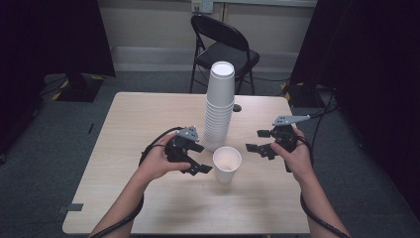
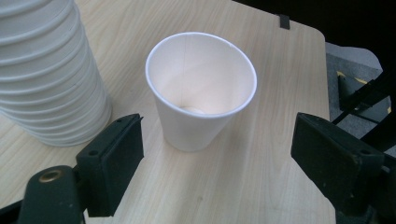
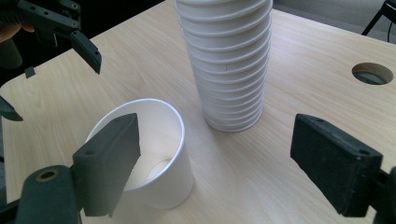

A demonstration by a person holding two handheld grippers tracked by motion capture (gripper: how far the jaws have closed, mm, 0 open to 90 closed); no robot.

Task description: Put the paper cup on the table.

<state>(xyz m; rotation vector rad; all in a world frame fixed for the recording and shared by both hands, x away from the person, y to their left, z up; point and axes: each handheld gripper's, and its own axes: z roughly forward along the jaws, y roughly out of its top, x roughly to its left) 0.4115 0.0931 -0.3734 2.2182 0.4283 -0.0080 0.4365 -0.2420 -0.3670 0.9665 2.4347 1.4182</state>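
White paper cup (image 1: 227, 164) stands upright, mouth up, alone on the pale wood worktop (image 1: 148, 114), just in front of a tall stack of cups (image 1: 219, 106) stood upside down. Cup and stack sit close, not touching as far as the left gripper view shows. Left tongs (image 1: 197, 158) are just left of the single cup, jaws spread wide, nothing between the pads; in the left gripper view the cup (image 2: 201, 88) sits ahead of the jaws, clear of both. Right tongs (image 1: 261, 142) are just right of the cup, jaws wide apart too, holding nothing; in the right gripper view the cup (image 3: 159, 154) is partly behind one jaw. A black folding chair (image 1: 223, 44) stands beyond the worktop.
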